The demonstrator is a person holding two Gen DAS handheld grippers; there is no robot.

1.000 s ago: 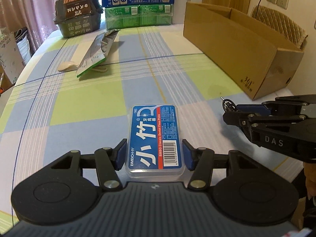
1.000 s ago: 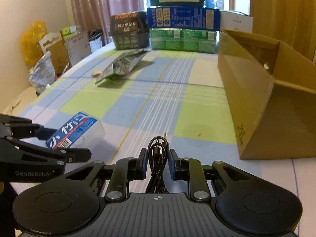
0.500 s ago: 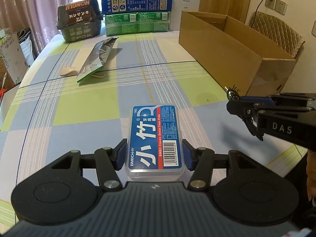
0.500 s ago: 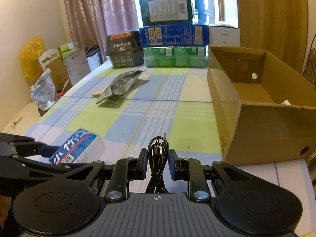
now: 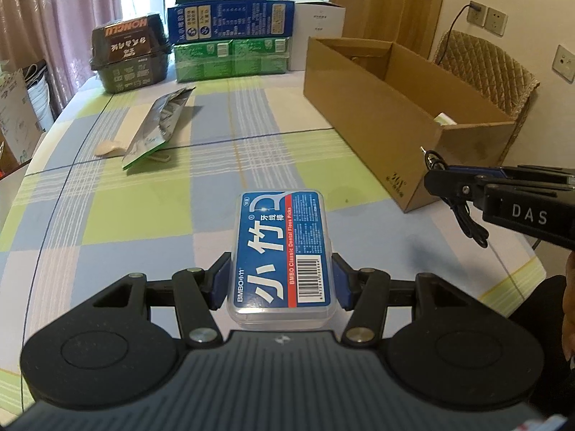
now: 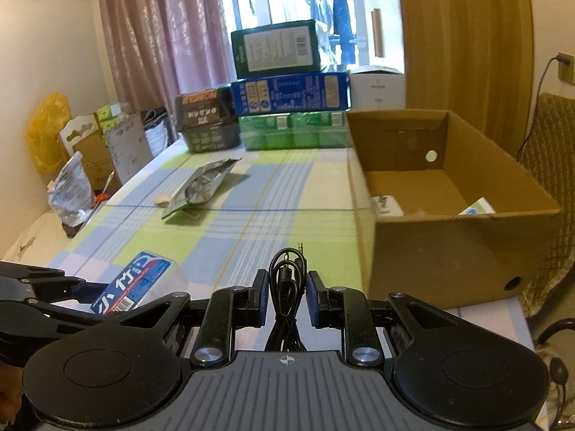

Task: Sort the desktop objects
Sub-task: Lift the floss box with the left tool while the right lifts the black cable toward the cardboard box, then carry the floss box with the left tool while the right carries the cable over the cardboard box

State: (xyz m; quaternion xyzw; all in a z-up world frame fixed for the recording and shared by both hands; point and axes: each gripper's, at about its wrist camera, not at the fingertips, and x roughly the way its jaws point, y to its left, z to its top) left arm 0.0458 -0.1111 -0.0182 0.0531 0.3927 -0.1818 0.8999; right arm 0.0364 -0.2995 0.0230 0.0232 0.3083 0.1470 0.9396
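gripping a clear floss pick box (image 5: 282, 251) by its long sides in the left gripper (image 5: 282, 282), raised above the checked tablecloth (image 5: 143, 212); open cardboard box (image 5: 406, 107) off to the right.

pinching a coiled black cable (image 6: 286, 287) in the right gripper (image 6: 286, 296), nearly shut, beside that cardboard box (image 6: 449, 251).

At the lower centre of the left wrist view we read "BMBO" and "BMBO Classic Dental Floss Picks" beside large white Chinese characters on the blue-labelled clear plastic floss pick case (image 5: 282, 255). At the right edge, the black right gripper (image 5: 436, 177) bears "DAS". Upper left, the dark noodle tub (image 5: 129, 57) reads "HONGLU".
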